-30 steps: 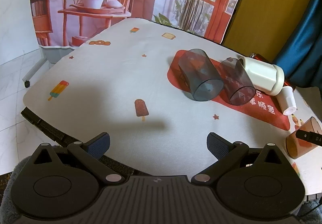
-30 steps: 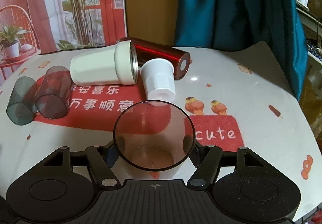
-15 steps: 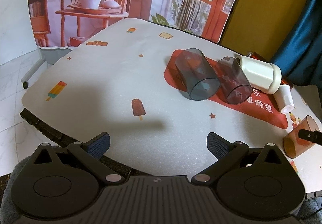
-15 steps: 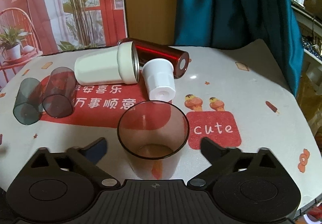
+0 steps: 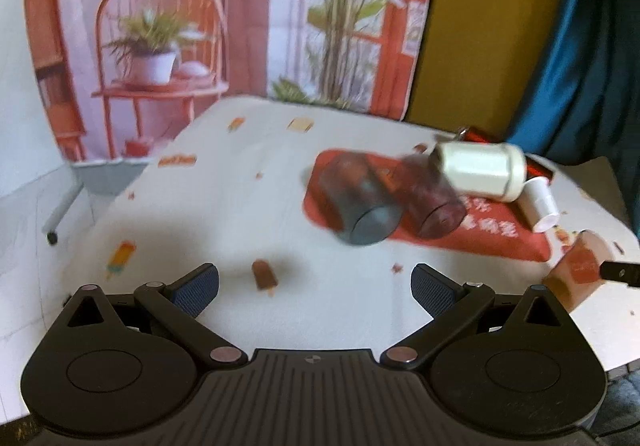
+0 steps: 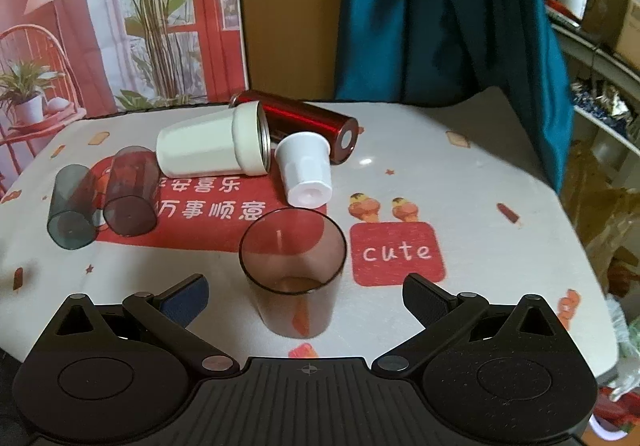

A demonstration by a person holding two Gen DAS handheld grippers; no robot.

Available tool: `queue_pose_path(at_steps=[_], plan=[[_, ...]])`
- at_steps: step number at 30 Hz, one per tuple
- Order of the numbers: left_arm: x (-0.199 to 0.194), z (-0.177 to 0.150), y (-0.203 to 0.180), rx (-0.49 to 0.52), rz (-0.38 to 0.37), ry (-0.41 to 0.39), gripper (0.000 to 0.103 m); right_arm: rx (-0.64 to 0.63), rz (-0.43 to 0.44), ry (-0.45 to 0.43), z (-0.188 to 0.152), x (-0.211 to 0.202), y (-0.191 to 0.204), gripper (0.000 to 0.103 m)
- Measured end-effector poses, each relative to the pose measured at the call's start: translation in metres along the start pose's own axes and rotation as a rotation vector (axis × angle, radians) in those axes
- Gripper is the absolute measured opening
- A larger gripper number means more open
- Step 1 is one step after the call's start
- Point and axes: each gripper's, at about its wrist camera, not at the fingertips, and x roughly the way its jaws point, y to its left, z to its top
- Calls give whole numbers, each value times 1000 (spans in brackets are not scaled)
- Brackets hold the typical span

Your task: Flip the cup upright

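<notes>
Brown cup [image 6: 294, 270] standing upright on the tablecloth [image 6: 460, 181], mouth up, sitting near the front edge between the fingers of the right gripper [image 6: 306, 296] without touching either one. Right gripper gaping wide, both pads well clear of the cup's sides, gripping nothing. Showing again at the far right of the left wrist view, the brown cup [image 5: 576, 272], blurred, with a dark fingertip just beside it. Left gripper [image 5: 314, 288] also spread wide, hovering over bare cloth near a printed popsicle [image 5: 264, 276], holding nothing. Lying farther back on the red printed panel [image 6: 208, 211], at the left, a grey tumbler [image 6: 72, 213] and a smoky tumbler [image 6: 130, 193], both on their sides, side by side and seeming to touch, bases facing the near side. Resting to the right of those, a large white cup [image 6: 212, 143] on its side, its rim pointing right and leaning against a red metal flask [image 6: 304, 123] lying behind it. Sitting in front of the flask, a small white cup [image 6: 306, 175] tipped over with its base facing near, just beside the large white cup's rim. Hanging behind the table, a teal curtain [image 6: 440, 13] at the right and a printed backdrop [image 6: 120, 13] at the left. Left wrist view smeared by motion blur, hiding fine detail.
</notes>
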Motion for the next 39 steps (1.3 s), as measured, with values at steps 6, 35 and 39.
queue_pose_path(at_steps=[6, 35, 39], plan=[[-33, 17, -17, 67, -10, -57, 103, 2, 10, -34, -1, -37, 3, 103], [-69, -25, -65, 258, 18, -125, 103, 24, 35, -118, -57, -109, 15, 103], [-66, -25, -61, 237, 17, -116, 103, 35, 34, -115, -59, -106, 14, 103]])
